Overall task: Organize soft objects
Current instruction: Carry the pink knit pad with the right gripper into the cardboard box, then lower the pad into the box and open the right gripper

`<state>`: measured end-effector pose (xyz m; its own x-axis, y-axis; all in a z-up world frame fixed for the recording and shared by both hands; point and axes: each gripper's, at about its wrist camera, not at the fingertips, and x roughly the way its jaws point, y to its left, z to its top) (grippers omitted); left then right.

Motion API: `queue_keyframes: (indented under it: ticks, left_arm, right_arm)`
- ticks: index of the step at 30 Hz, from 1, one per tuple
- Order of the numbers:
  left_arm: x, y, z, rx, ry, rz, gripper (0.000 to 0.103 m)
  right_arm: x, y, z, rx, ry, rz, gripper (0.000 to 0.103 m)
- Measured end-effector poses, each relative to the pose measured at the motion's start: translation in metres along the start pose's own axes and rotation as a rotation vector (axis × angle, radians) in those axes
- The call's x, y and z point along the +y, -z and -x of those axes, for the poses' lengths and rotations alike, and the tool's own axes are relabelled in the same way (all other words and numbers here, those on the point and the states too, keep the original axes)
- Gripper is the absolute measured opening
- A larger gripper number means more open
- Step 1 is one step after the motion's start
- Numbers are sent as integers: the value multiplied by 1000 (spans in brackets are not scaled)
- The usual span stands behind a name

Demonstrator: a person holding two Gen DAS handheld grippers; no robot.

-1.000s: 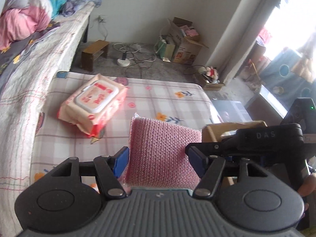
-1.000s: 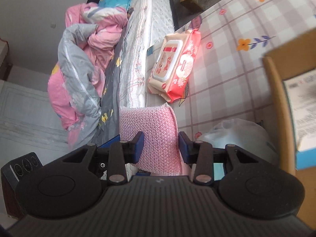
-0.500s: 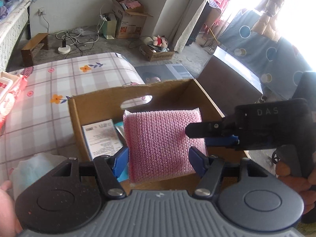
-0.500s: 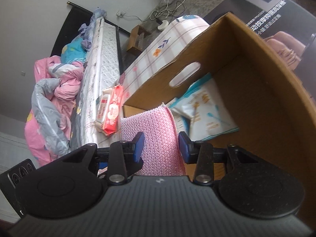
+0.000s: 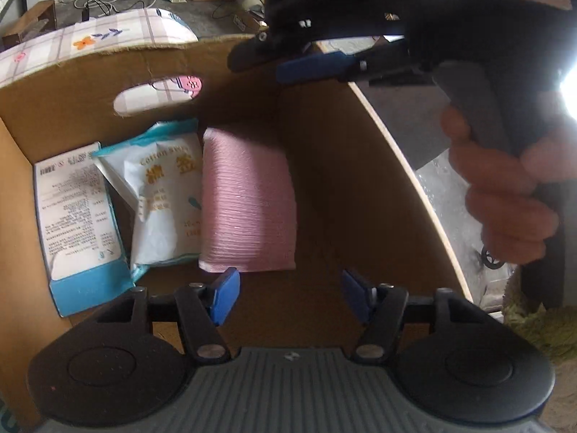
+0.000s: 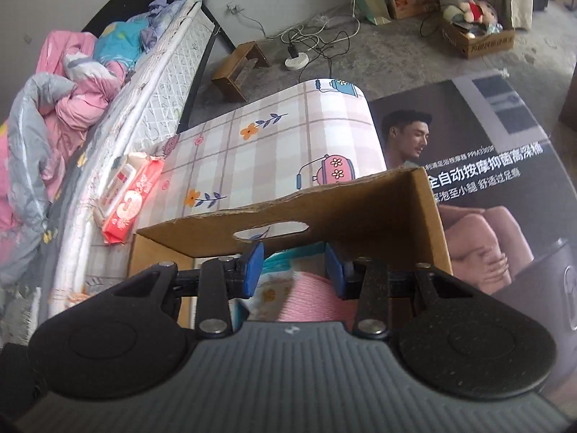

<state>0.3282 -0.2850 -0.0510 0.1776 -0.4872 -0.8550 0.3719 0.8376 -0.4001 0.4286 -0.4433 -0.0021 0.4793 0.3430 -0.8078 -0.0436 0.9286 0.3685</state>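
Lying flat against the cardboard box's [image 5: 360, 166] right wall, the pink sponge [image 5: 248, 200] looks light and squashy, so pinch its short edges; your left gripper [image 5: 290, 294] and right gripper [image 6: 294, 266] both hang released.

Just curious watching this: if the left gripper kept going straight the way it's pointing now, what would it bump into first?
Probably the bare bottom of the cardboard box, just right of the pink sponge. The left gripper is open and points down into it, though depth is hard to judge.
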Motion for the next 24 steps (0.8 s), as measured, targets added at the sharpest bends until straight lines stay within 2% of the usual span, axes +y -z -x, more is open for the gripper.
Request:
queue_keyframes:
  ticks: [2,5,13,18,21,24]
  left_arm:
    - [2,4,-5,18,-7,13,63]
    - [9,8,4,-2,-17,12,63]
    - [32,16,81,-162,-84,9,65]
    - [42,28,130,-269,-134,-4,71]
    - [49,45,154,-311,-177,-20,79]
    - [59,63,172,-330,-208,-16,83]
  right_arm:
    - [1,3,-5,-10,25,34,38]
    - [-3,13,4,-39,10,26,38]
    - [-20,48,76,-143,-77,-101,38]
    - [-4,97,88,-61,-60,-75,38]
    - [11,127,74,20,-4,3,38]
    - [18,146,49,91,89,59,38]
